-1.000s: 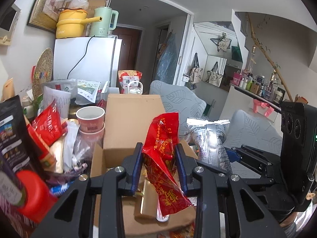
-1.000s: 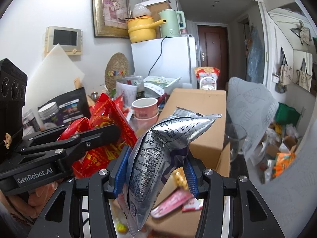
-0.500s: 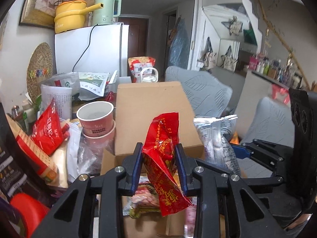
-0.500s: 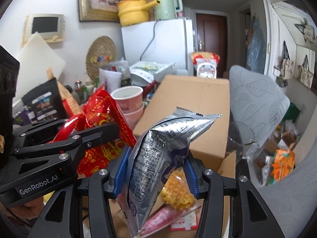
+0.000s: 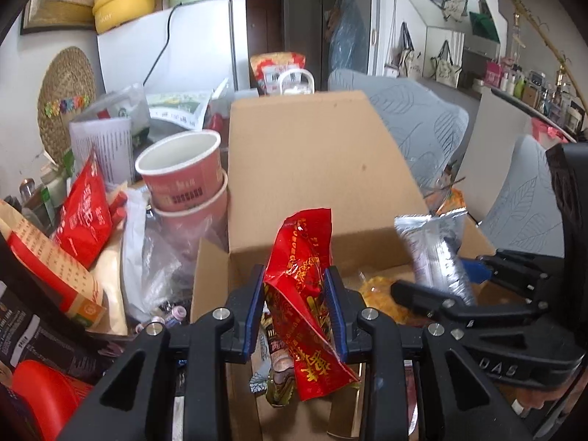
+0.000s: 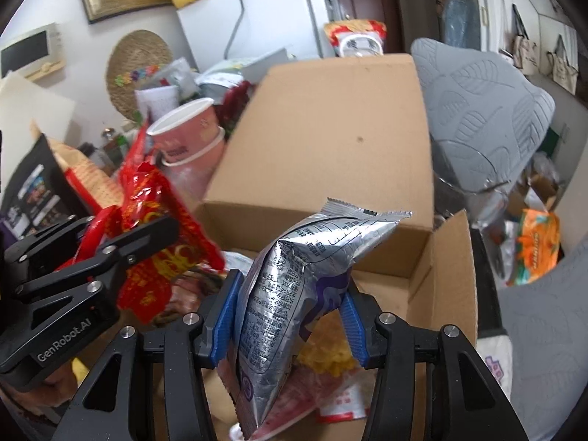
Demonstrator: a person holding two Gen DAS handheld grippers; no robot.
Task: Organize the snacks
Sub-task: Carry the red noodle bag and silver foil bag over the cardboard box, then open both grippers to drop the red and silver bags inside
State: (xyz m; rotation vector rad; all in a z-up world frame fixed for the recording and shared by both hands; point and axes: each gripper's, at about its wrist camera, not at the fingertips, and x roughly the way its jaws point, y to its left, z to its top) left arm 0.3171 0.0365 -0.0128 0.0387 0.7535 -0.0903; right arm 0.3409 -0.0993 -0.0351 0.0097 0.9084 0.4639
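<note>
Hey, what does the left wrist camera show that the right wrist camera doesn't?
Only the left wrist view shows the shelf of small bottles along the far wall and a red lid at bottom left. Only the right wrist view shows an orange packet beside the box. Both show the cardboard box, the red packet, the silver packet and pink cups.

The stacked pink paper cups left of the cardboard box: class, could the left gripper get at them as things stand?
Probably not yet. The left gripper is shut on the red snack packet, so its fingers are occupied. The pink paper cups stand uncovered beside the cardboard box.
</note>
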